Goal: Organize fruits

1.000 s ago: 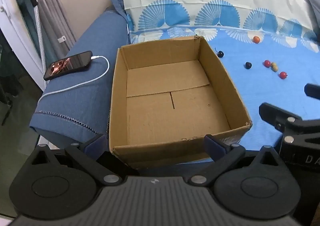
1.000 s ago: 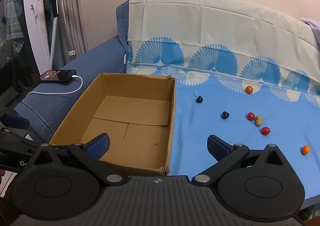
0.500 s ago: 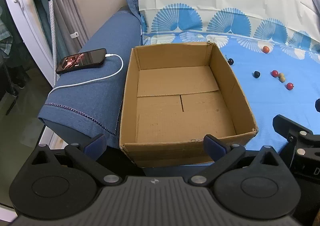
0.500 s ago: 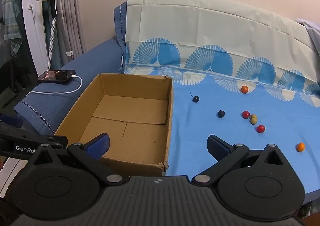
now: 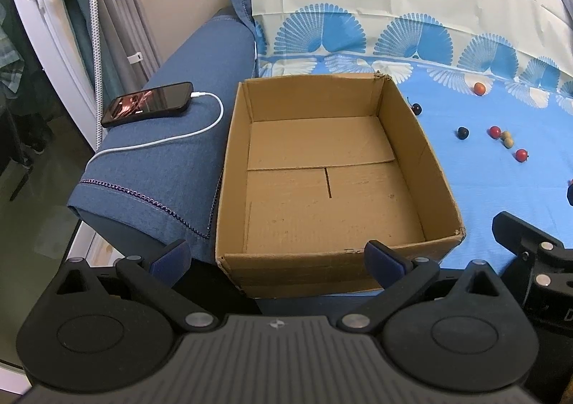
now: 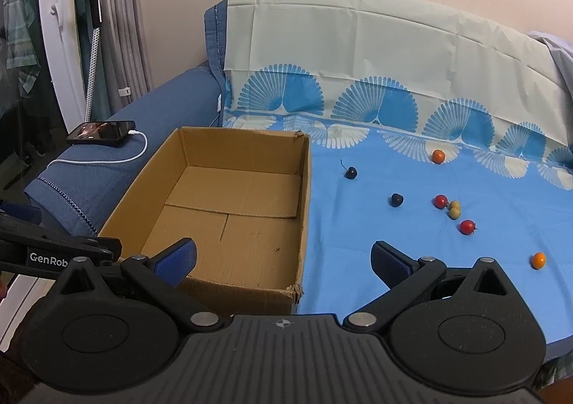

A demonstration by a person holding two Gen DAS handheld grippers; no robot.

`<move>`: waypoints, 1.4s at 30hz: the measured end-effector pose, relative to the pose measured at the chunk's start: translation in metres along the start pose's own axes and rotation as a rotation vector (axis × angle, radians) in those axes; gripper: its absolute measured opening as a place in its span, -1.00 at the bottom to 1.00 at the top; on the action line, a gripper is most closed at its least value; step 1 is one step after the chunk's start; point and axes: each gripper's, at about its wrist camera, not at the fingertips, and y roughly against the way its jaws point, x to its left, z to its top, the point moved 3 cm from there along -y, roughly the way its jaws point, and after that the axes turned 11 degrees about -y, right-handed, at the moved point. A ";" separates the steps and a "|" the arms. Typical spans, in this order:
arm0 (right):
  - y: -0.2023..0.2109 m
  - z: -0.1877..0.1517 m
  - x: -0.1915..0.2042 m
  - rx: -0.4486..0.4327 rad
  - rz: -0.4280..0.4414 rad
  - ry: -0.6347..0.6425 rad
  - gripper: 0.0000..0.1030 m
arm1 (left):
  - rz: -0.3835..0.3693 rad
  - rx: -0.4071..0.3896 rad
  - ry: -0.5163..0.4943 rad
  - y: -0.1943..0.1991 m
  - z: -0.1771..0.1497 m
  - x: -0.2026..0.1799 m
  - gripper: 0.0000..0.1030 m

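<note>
An open cardboard box (image 5: 333, 189) sits empty on the left part of a sofa draped with a blue patterned sheet (image 6: 394, 243). Left gripper (image 5: 277, 259) hovers at the box's near edge, fingers spread wide, nothing between them. Right gripper (image 6: 283, 261) hangs over the box's near right corner — fingers likewise spread, holding nothing. The fruits lie loose on the sheet to the right of the box: two dark cherries (image 6: 396, 200), two red ones (image 6: 467, 227), a pair of pale green ones (image 6: 454, 209) touching each other, and two orange ones (image 6: 538, 260) well apart. A phone (image 5: 147, 104) on a white cable (image 5: 172, 139) rests on the sofa arm — left of the box.
</note>
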 end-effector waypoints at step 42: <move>-0.010 0.000 -0.008 0.028 0.024 -0.032 0.99 | 0.018 0.027 -0.029 -0.004 0.007 -0.010 1.00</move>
